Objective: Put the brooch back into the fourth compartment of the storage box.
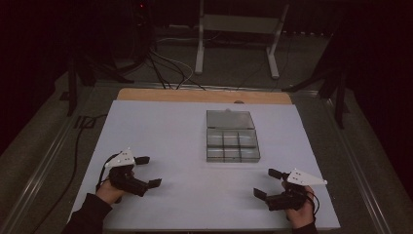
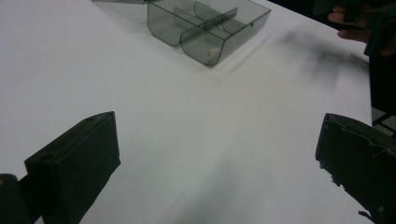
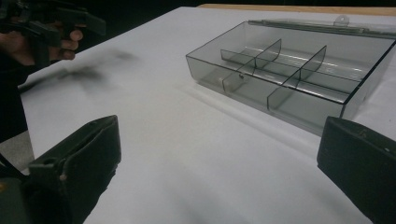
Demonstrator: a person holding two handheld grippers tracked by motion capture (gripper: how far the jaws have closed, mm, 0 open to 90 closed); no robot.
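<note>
A clear smoky plastic organiser box (image 1: 232, 144) with several compartments lies open on the white table (image 1: 170, 131), its lid (image 1: 229, 119) folded flat behind it. The compartments look empty. My left gripper (image 1: 147, 171) rests near the front left of the table, jaws wide open with nothing between them. My right gripper (image 1: 268, 183) rests near the front right, also open and empty. The box (image 2: 205, 28) sits far ahead in the left gripper view, and the box (image 3: 289, 74) lies ahead and to the right in the right gripper view.
A wooden strip (image 1: 204, 95) runs along the table's far edge. Beyond it stand a metal frame (image 1: 238, 29) and cables (image 1: 165, 68) on the floor. A hand holding the other gripper (image 3: 42, 32) is at the upper left of the right gripper view.
</note>
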